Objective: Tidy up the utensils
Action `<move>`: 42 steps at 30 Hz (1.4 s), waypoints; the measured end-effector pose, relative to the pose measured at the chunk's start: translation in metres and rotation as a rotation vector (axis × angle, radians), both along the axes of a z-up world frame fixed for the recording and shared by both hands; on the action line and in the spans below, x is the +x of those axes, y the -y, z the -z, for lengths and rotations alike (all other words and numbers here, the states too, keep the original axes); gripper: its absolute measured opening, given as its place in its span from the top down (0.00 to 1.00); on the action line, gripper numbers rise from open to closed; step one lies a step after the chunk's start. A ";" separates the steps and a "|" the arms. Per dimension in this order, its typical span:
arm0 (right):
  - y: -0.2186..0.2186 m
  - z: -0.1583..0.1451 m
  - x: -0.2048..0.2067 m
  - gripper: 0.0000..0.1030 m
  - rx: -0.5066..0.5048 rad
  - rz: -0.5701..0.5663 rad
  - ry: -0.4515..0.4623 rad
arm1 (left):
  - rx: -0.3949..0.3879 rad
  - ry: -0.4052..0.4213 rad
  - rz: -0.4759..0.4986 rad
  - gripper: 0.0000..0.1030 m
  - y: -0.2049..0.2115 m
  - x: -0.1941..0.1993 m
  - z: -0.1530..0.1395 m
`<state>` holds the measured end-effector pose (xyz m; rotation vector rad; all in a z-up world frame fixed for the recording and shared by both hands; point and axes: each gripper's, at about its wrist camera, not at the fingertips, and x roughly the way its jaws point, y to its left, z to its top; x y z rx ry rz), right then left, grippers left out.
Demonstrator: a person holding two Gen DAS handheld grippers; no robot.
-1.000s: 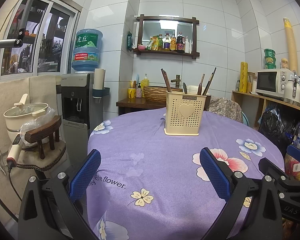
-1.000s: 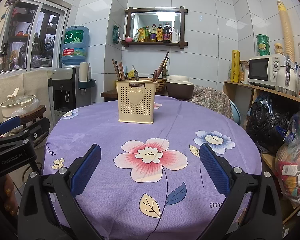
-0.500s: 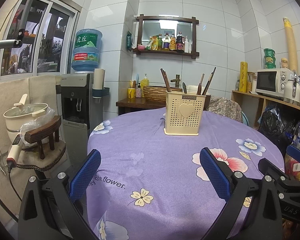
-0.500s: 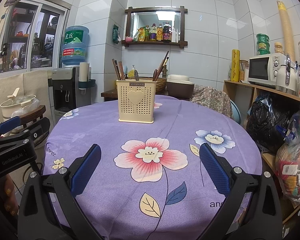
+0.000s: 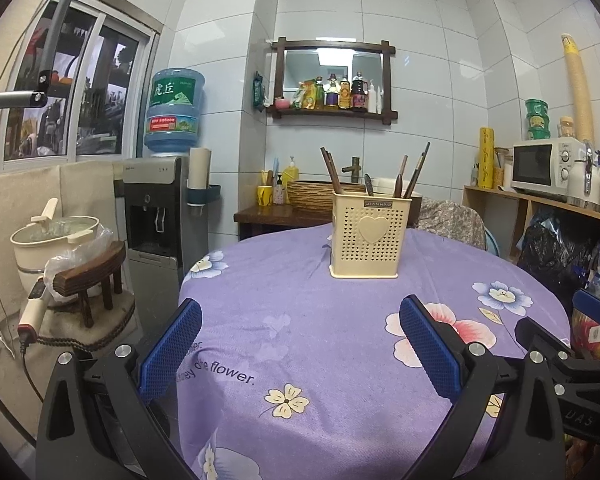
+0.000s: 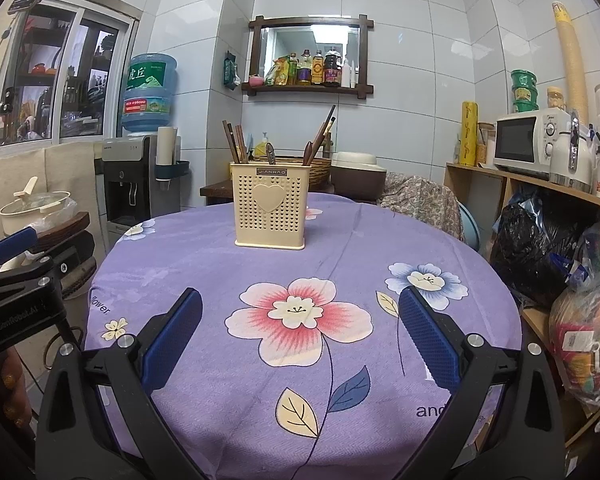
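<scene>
Cream plastic holder [image 6: 270,204] standing far back on the purple counter [image 6: 220,264], sticks and spoons [image 6: 236,142] upright inside (easy to pull out). Left tongs [image 5: 300,352] and right tongs [image 6: 300,338] spread wide, empty, well apart from holder.

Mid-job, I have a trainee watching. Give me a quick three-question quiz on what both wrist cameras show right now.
1. True or false: the left gripper grips a utensil.
2. Where does the utensil holder stand? A) on the purple tablecloth B) on the wooden shelf C) on the microwave
3. Fill in: the right gripper has its jaws ____.

Key: 1 false, both grippers are empty; 2 A; 3 open.
</scene>
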<state>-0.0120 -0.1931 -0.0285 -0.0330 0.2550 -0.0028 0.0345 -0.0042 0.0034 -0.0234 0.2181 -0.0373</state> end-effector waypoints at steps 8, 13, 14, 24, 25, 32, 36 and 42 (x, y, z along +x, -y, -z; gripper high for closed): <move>0.002 -0.003 -0.001 0.06 0.001 -0.001 0.001 | -0.017 -0.008 -0.020 0.05 -0.004 0.002 -0.002; 0.002 -0.003 -0.001 0.06 0.002 -0.002 0.002 | -0.008 -0.012 -0.031 0.05 -0.003 0.003 -0.003; 0.001 -0.003 -0.001 0.06 0.002 -0.003 0.001 | -0.007 -0.013 -0.032 0.05 -0.003 0.004 -0.002; 0.001 -0.003 -0.001 0.06 0.003 -0.005 -0.002 | -0.008 -0.019 -0.040 0.05 -0.003 0.005 -0.002; 0.001 -0.003 -0.002 0.06 0.004 -0.006 -0.003 | -0.010 -0.020 -0.039 0.05 -0.004 0.005 -0.002; 0.001 -0.003 -0.001 0.06 0.004 -0.006 -0.004 | -0.009 -0.024 -0.040 0.05 -0.004 0.006 -0.003; 0.000 -0.003 -0.001 0.06 0.006 -0.005 -0.005 | -0.013 -0.026 -0.038 0.05 -0.005 0.006 -0.003; -0.001 -0.004 -0.002 0.06 0.007 -0.006 -0.005 | -0.013 -0.029 -0.038 0.05 -0.005 0.006 -0.003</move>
